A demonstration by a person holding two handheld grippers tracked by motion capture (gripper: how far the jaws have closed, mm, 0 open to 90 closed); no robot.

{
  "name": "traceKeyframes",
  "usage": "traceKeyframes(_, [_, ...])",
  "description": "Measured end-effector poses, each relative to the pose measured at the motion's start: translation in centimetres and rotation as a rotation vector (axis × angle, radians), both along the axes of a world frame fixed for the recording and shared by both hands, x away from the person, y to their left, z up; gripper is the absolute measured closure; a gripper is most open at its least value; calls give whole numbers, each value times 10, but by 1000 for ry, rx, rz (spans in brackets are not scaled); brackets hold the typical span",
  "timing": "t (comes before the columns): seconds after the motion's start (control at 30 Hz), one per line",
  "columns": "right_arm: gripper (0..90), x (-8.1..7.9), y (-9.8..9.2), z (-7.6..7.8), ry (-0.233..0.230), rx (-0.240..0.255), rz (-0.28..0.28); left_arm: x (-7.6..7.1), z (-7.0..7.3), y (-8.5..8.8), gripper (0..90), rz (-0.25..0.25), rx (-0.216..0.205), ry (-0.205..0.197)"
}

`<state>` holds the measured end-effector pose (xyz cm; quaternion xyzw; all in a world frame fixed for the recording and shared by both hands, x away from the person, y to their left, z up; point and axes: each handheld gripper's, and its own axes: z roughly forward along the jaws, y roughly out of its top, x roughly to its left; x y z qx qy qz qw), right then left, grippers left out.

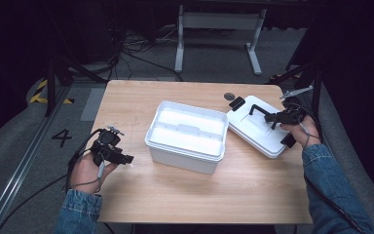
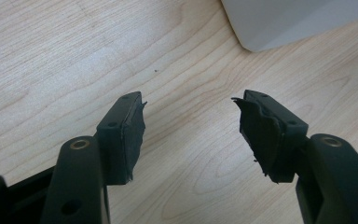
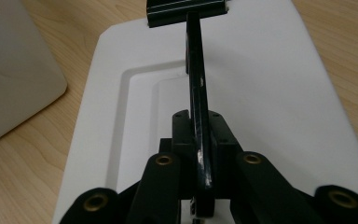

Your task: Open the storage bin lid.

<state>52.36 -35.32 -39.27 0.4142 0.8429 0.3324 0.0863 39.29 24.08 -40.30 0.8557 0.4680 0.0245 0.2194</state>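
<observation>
White plastic lid [image 1: 258, 127] with black handle [image 3: 196, 88], held at the handle by the right tool [image 3: 200, 154]: both jaws clenched on the thin black bar, one to each side, as the right gripper view shows. In the high view the right tool [image 1: 285, 117] sits over the lid at the right of the wooden surface [image 1: 175, 195], the lid lying flat just beside the box, its left corner close to or touching the box rim; contact cannot be told.

Item, lid: moulded, rigid, shallow recessed panel, black latch [image 1: 236, 103] at its far corner. Judged light and stiff; the smooth plastic looks slippery at the edges, so the handle is the sound place to take hold. The bar is narrow, and the lid may swing about it if lifted off centre.

Item, storage box [image 1: 187, 136]: white, open, apparently empty, centre of the surface. Judged light enough to slide if nudged; best steadied at a side wall or rim.

Left tool [image 2: 191, 126]: released, jaws spread wide over bare wood, grasping nothing. Pads [image 2: 130, 126] worn and ragged at the edges. Box corner [image 2: 289, 21] lies beyond it, apart. In the high view the left tool [image 1: 113, 150] rests near the left edge.
</observation>
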Motion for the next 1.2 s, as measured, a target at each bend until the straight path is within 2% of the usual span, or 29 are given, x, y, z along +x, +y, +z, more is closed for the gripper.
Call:
traceKeyframes(0.47, [841,-1,0,-23,31,2,1,0,-1,0,405,0,-2,5])
traceKeyframes(0.93, [825,1,-3,-40,81,31,-9,1,-2,-1,405,-4,4,5])
traceKeyframes(1.03, [681,3,-5,-40,100,50,-30,1,-3,-2,404,0,0,12])
traceKeyframes(1.13, [543,4,-8,-39,84,65,-72,2,-2,-2,404,-5,1,16])
traceKeyframes(1.17, [543,4,-8,-39,84,65,-72,2,-2,-2,404,-5,1,16])
traceKeyframes(1.2, [469,4,-10,-35,80,76,-96,3,-2,-1,404,-8,4,8])
